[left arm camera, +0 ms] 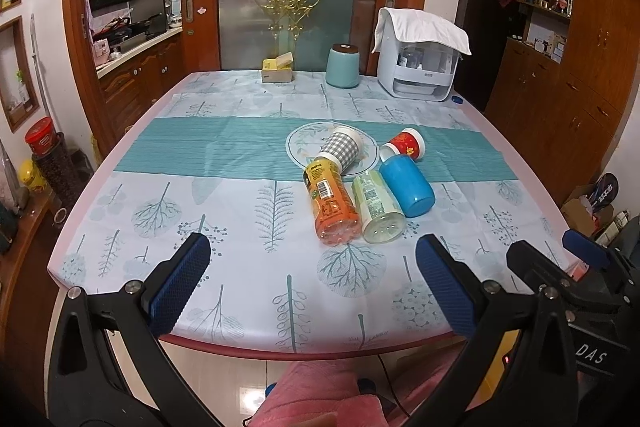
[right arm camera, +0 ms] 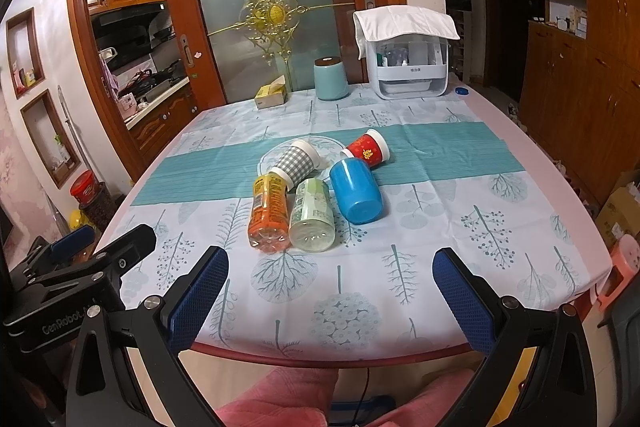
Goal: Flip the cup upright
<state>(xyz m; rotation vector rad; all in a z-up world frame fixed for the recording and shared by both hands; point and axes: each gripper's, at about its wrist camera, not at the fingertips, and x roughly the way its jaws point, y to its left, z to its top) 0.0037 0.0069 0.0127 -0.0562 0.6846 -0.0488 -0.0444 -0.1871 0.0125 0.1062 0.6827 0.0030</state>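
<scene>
Several cups lie on their sides in a cluster mid-table: a grey checked paper cup (left arm camera: pixel 342 147) (right arm camera: pixel 297 163), a red paper cup (left arm camera: pixel 406 145) (right arm camera: pixel 368 149), a blue plastic cup (left arm camera: pixel 408 185) (right arm camera: pixel 356 193), a pale green cup (left arm camera: pixel 378 207) (right arm camera: pixel 313 215) and an orange labelled one (left arm camera: pixel 330 205) (right arm camera: pixel 269 213). My left gripper (left arm camera: pixel 312 287) is open and empty, above the table's near edge, short of the cluster. My right gripper (right arm camera: pixel 330 299) is open and empty, also at the near edge. Each gripper shows at the side of the other's view.
The table (left arm camera: pixel 224 195) carries a tree-print cloth with a teal band. At its far end stand a tissue box (left arm camera: pixel 277 69), a teal canister (left arm camera: pixel 343 67) and a white appliance under a cloth (left arm camera: pixel 420 63). Cabinets line the right wall.
</scene>
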